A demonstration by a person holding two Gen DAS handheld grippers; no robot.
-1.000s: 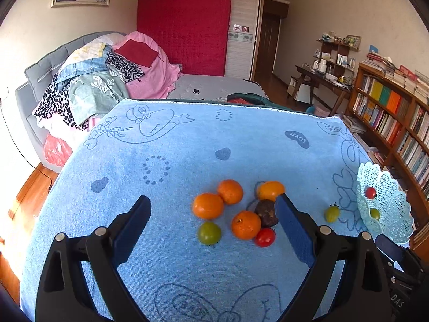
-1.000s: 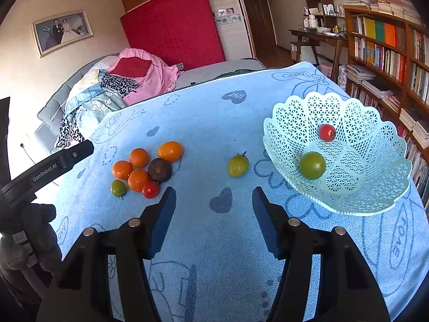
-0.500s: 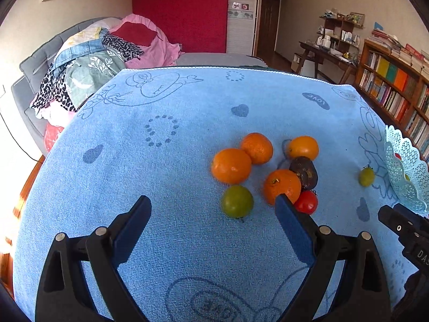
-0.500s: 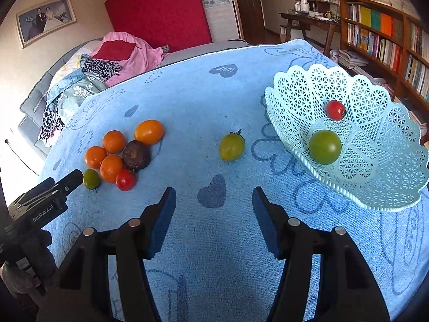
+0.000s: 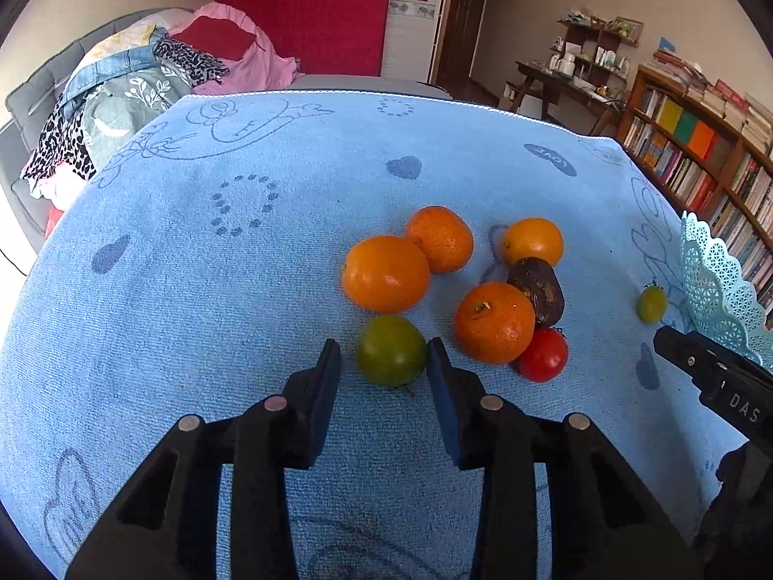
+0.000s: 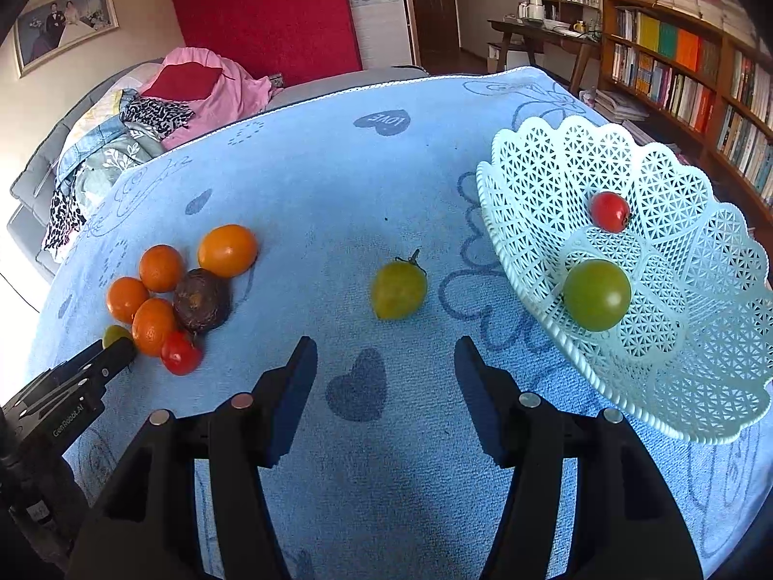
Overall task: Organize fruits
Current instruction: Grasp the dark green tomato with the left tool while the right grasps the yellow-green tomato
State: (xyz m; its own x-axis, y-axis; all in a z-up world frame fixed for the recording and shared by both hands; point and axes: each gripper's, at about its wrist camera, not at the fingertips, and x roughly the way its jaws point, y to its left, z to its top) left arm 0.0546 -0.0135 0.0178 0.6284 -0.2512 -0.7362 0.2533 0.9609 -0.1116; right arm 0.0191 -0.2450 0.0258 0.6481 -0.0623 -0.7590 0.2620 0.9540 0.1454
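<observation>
A cluster of fruit lies on the blue towel (image 5: 241,290): several oranges (image 5: 385,273), a dark brown fruit (image 5: 537,290), a red tomato (image 5: 543,355) and a green tomato (image 5: 390,350). My left gripper (image 5: 384,357) straddles the green tomato, its jaws narrowed with small gaps at each side. My right gripper (image 6: 385,362) is open and empty, just short of a yellow-green tomato (image 6: 398,290). The white lattice basket (image 6: 541,169) at the right holds a red tomato (image 6: 609,211) and a green tomato (image 6: 597,295).
The towel covers the whole table. A bed with piled clothes (image 5: 145,72) lies beyond the far left edge. Bookshelves (image 6: 676,58) stand to the right behind the basket. The right gripper's body (image 5: 715,382) shows at the right of the left wrist view.
My left gripper has moved forward and down to the green tomato, and its jaws have closed in around it. My right gripper has moved closer to the yellow-green tomato, still open.
</observation>
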